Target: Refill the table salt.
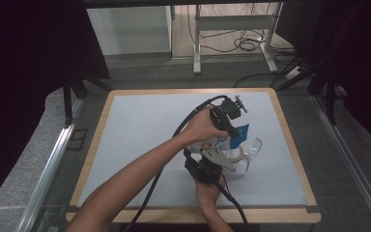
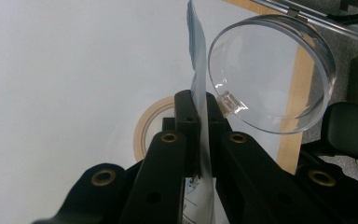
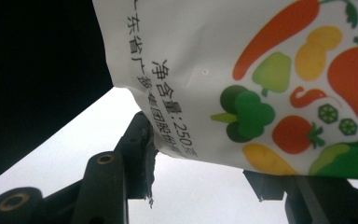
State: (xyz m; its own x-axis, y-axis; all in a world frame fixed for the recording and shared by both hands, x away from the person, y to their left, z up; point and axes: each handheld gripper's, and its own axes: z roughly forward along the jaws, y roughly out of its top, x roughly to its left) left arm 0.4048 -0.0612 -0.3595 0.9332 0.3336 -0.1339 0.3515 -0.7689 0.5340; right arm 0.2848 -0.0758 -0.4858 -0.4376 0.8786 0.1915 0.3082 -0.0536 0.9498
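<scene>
Glossy printed pouch [image 3: 242,84] pinched flat in left claw [image 2: 200,116], beside round clear lid [image 2: 270,74].

Even overhead light on the pale table [image 1: 140,125]; dark, murky edges; soft, grainy close-ups

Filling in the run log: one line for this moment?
left gripper shut on bag edge | right gripper holds bag bottom | clear lid, tape roll on table
</scene>
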